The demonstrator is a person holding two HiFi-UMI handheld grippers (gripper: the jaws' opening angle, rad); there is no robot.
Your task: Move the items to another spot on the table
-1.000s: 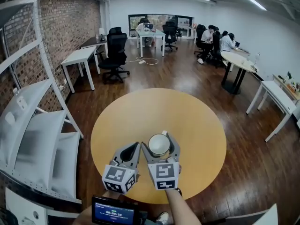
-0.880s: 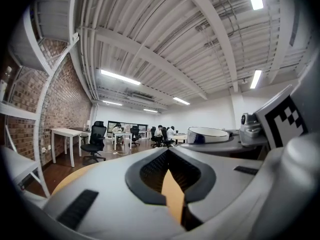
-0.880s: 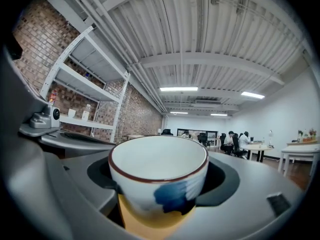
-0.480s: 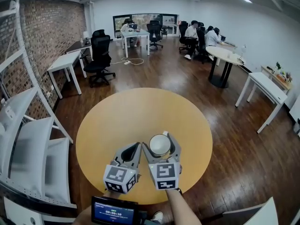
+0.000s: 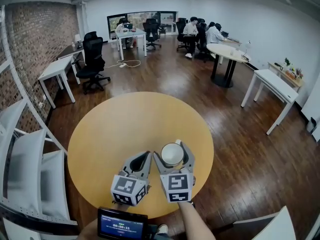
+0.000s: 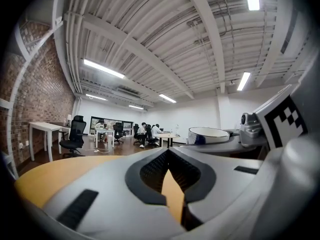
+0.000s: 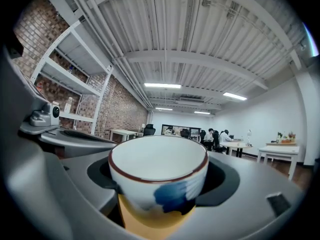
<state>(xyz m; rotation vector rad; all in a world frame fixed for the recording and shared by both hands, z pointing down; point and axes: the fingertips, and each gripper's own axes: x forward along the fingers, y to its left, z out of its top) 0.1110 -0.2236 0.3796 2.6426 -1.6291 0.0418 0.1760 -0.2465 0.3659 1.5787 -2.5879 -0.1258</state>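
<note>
A white cup [image 5: 171, 154] with a brown rim and a blue brush mark sits between the jaws of my right gripper [image 5: 169, 149], which is shut on it over the near part of the round yellow table [image 5: 135, 119]. In the right gripper view the cup [image 7: 157, 174] fills the space between the grey jaws, with yellow tabletop below it. Whether it touches the table I cannot tell. My left gripper [image 5: 146, 155] is just left of it, shut and empty. In the left gripper view its tips [image 6: 167, 151] meet, and the cup [image 6: 208, 135] shows to the right.
White shelving [image 5: 25, 159] stands close to the table's left. A small screen [image 5: 121, 225] is at the bottom edge near the person's body. Further off on the wooden floor are a black office chair [image 5: 92, 54], white desks [image 5: 272, 84] and a round table [image 5: 225, 51] with seated people.
The head view has swung, so the table and room slide left in the picture. Both grippers and the held cup keep their places relative to each other.
</note>
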